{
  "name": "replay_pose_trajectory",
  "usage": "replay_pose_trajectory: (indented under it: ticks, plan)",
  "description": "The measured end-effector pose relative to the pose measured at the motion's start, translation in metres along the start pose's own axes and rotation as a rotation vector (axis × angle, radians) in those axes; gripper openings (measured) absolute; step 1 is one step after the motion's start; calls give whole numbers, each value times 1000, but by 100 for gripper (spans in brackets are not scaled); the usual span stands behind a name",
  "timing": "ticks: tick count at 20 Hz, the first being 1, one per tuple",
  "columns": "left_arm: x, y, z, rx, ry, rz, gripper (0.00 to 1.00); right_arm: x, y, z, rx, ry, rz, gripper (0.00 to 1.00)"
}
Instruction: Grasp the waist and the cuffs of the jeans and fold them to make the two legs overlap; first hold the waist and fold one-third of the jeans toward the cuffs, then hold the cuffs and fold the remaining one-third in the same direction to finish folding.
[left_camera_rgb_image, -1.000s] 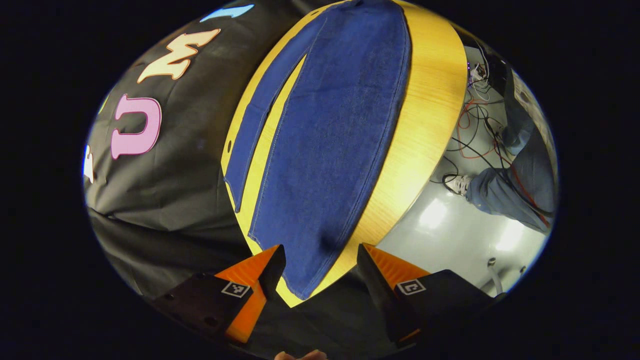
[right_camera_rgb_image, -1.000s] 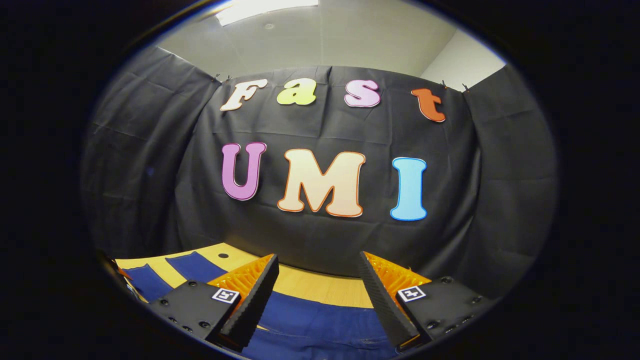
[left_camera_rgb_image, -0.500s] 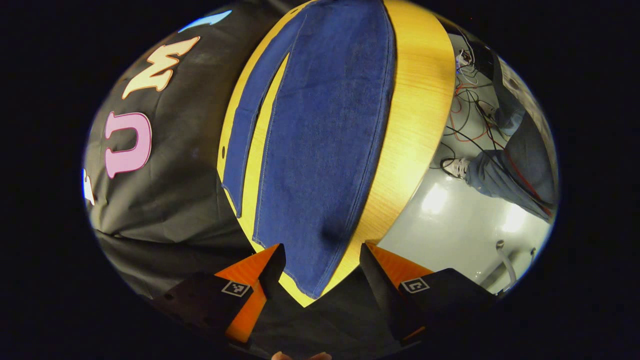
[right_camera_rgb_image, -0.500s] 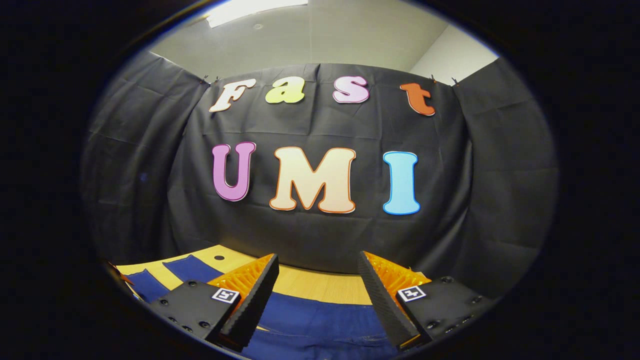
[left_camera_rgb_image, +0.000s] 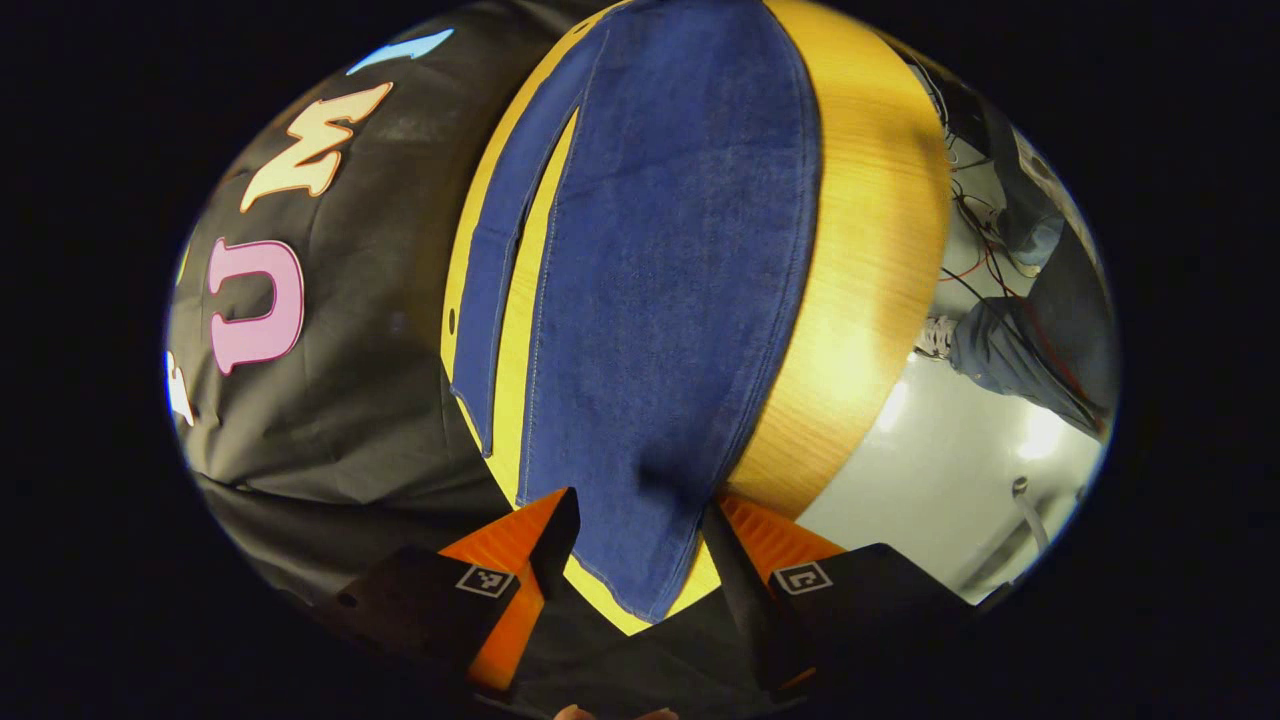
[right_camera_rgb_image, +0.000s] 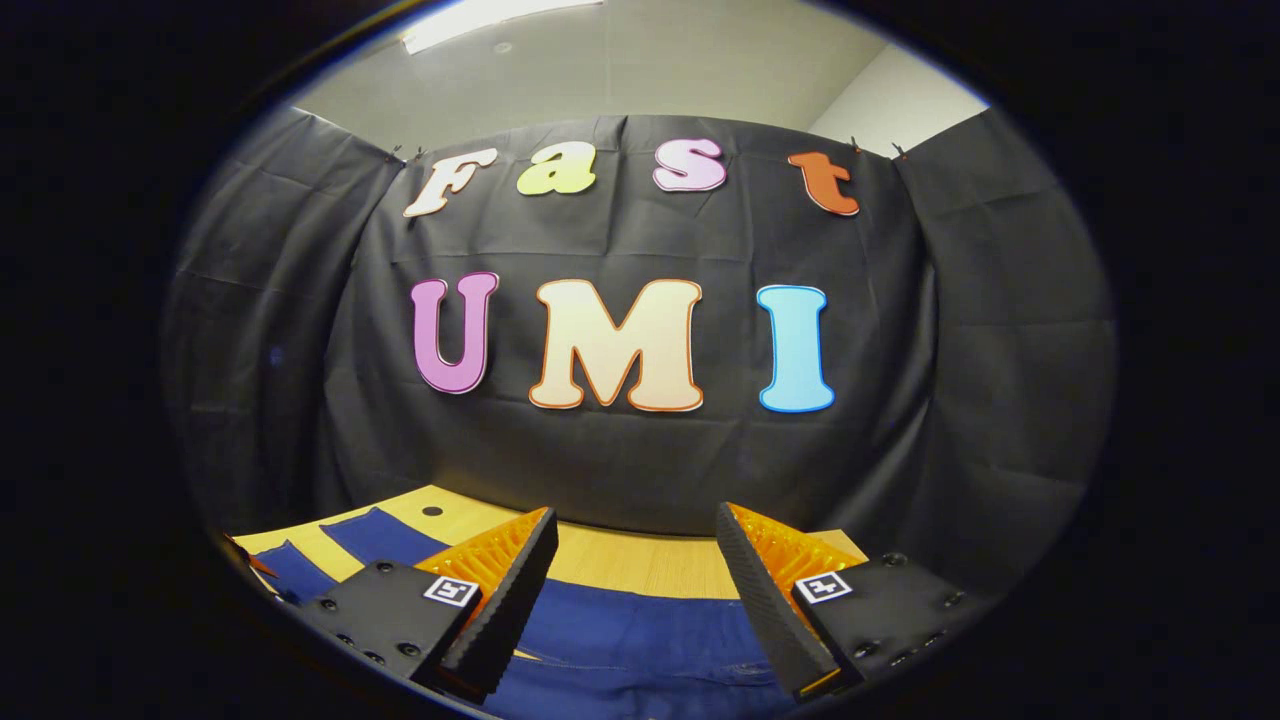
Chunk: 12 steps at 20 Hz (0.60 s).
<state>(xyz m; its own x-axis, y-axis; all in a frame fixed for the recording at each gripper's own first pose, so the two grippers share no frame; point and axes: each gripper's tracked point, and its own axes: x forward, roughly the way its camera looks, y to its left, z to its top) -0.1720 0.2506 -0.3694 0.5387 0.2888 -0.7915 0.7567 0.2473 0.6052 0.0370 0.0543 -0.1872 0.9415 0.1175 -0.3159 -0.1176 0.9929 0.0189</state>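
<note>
Blue jeans (left_camera_rgb_image: 660, 300) lie flat along the wooden table (left_camera_rgb_image: 870, 250), the two legs side by side with a strip of table between them. The narrower far leg (left_camera_rgb_image: 490, 290) lies to the left. My left gripper (left_camera_rgb_image: 640, 505) is open at the near end of the table, its fingers standing on either side of the cuff of the wider leg. In the right gripper view the jeans (right_camera_rgb_image: 640, 640) spread under my right gripper (right_camera_rgb_image: 635, 525), which is open and holds nothing, facing the booth wall across the table (right_camera_rgb_image: 640, 560).
Beyond the table's right edge is a pale floor (left_camera_rgb_image: 940, 450) with a person's leg and shoe (left_camera_rgb_image: 1030, 340) and loose cables (left_camera_rgb_image: 975, 215). A small round hole (right_camera_rgb_image: 432, 511) marks the table near the wall. Black cloth hangs close behind the table.
The left gripper has moved forward toward the cuff, so the cuff now sits further in between its fingers. The right gripper has barely shifted and stays open.
</note>
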Motion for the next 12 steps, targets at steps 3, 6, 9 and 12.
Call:
replay_pose_trajectory:
  ticks: [3,6,9,12]
  plan:
    - [11,-3,0,10,0,-21,61,3,-3,-5,-11,14,-18,99]
    - [18,-11,-1,-5,4,-57,22,-1,-14,-13,-58,26,-42,99]
    - [20,-8,1,-20,17,-31,1,-10,-34,-24,-152,42,-55,99]
    - [20,-9,-1,-72,35,-55,0,-24,-61,-38,-309,65,-56,98]
